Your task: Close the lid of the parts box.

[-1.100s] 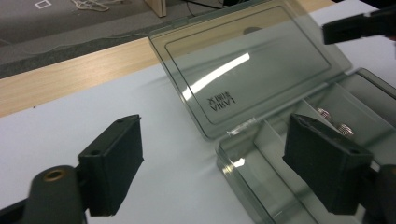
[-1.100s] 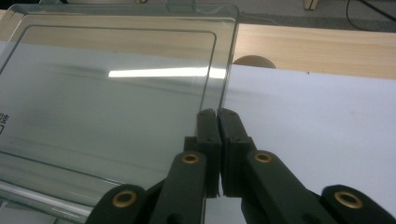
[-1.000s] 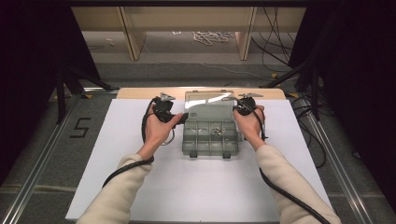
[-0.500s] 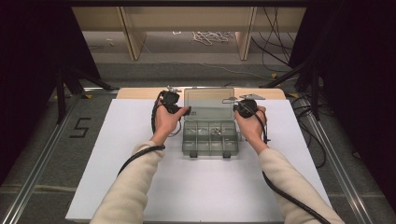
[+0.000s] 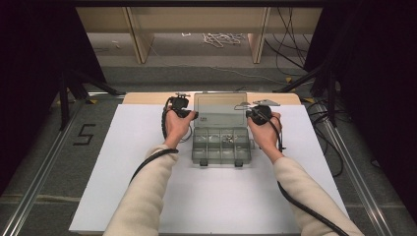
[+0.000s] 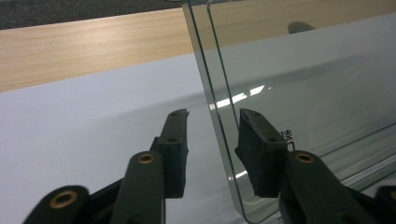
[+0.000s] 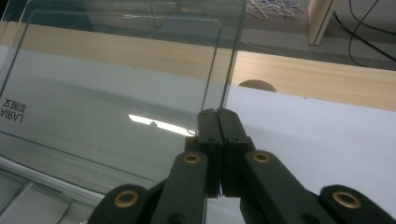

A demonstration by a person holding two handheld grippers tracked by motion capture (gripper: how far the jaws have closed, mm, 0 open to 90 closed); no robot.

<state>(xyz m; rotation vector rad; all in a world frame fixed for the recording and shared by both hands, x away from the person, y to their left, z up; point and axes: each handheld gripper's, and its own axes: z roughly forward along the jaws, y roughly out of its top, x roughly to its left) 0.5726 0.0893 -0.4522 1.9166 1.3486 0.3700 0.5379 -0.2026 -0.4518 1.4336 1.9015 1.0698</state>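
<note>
A clear plastic compartment box (image 5: pixel 220 147) lies on the white sheet with its lid (image 5: pixel 220 104) standing up at the back. In the high view my left gripper (image 5: pixel 193 116) is at the lid's left edge and my right gripper (image 5: pixel 251 114) at its right edge. In the left gripper view the jaws of my left gripper (image 6: pixel 212 114) straddle the lid's edge (image 6: pixel 219 121). They have just been closing, and a gap still shows on both sides of it. My right gripper (image 7: pixel 217 112) is shut on the lid's right edge (image 7: pixel 231 60).
The white sheet (image 5: pixel 123 162) covers the table, with a bare wooden strip (image 5: pixel 147 97) along the back. Small metal parts (image 5: pixel 227 140) lie in one compartment. Cables trail from both grippers along the forearms. Dark frames flank the table.
My left hand has moved right to the lid's left edge, and its jaws have narrowed around that edge. My right hand and the lid have stayed put.
</note>
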